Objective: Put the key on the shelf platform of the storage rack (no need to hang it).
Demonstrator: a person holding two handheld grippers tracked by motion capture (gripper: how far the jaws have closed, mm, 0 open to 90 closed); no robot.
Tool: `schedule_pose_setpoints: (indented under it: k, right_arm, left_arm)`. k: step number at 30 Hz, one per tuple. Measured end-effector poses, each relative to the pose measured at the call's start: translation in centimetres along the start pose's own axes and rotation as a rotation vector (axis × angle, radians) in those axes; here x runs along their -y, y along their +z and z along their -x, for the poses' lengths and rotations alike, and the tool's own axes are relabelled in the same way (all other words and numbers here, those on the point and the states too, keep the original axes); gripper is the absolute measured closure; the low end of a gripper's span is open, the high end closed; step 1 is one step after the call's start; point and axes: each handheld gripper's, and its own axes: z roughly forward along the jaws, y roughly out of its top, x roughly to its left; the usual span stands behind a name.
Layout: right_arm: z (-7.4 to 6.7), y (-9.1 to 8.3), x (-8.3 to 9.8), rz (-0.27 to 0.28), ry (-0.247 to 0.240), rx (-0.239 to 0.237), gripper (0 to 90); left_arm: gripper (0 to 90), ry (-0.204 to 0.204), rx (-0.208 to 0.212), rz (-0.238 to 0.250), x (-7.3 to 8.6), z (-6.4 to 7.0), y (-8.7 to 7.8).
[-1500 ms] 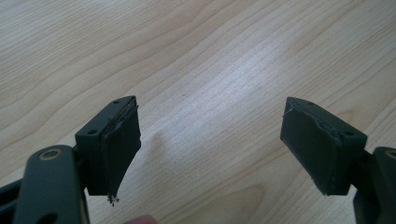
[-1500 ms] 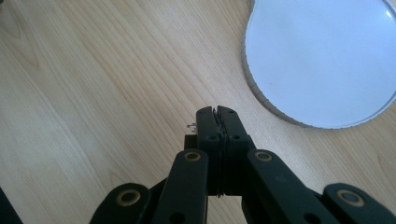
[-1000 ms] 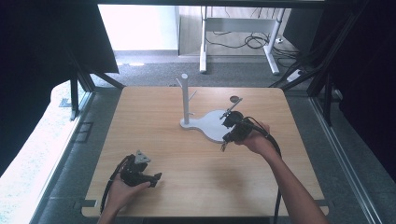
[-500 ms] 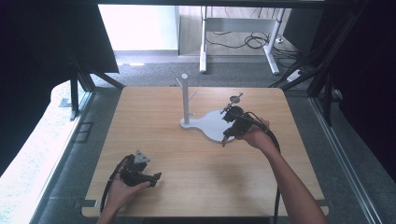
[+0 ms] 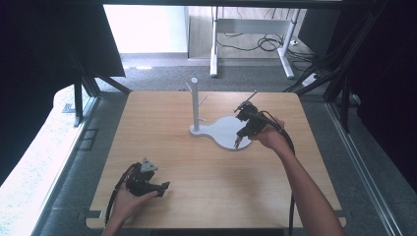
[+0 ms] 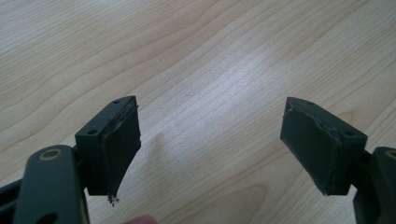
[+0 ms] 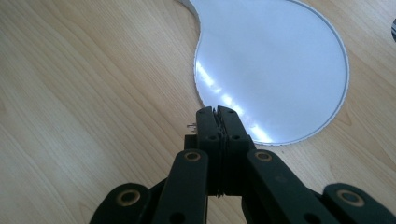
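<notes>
White stand [image 5: 223, 132] sits right of centre in the high view: flat teardrop base on the surface [image 5: 196, 172], upright post with small pegs [image 5: 195, 101] at its left end. Right gripper [image 5: 239, 140] has shifted over the last second from the middle of the base toward its lower-right edge, tips now at the rim; the hand has rotated slightly. In the right gripper view the jaws are pressed together; nothing can be made out between them, and the base rim [image 7: 273, 140] lies just beyond the tips. Judgement: a reposition beside the stand, no grasp on it yet.

Left gripper [image 5: 160, 187], lower left of the high view, unchanged; jaws wide apart over bare wood [image 6: 210, 116].

Surface: light wood grain. Room: grey floor, cables [image 5: 255, 44] and a white desk frame [image 5: 285, 54] at top, dark framing both sides.
</notes>
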Motion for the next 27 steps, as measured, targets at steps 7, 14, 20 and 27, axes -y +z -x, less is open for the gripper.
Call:
schedule_pose_setpoints:
  k: [7, 14, 20, 27]
  right_arm:
    - [0.6, 0.1, -0.5, -0.001, 0.01, 0.002, 89.7]
    - [1.0, 0.1, -1.0, 0.005, 0.011, 0.002, 89.7]
    - [1.3, -0.1, -1.7, 0.011, 0.02, 0.005, 89.8]
    - [1.8, 0.4, -2.3, -0.001, 0.036, 0.004, 89.7]
  left_arm:
    - [20.4, -0.007, -0.001, 0.0, 0.0, -0.1, 0.0]
    - [20.4, -0.01, -0.002, 0.001, 0.1, -0.2, -0.1]
    - [20.4, -0.015, -0.002, 0.002, 0.1, -0.2, -0.1]
    - [20.4, -0.011, -0.003, 0.002, 0.1, -0.2, -0.1]
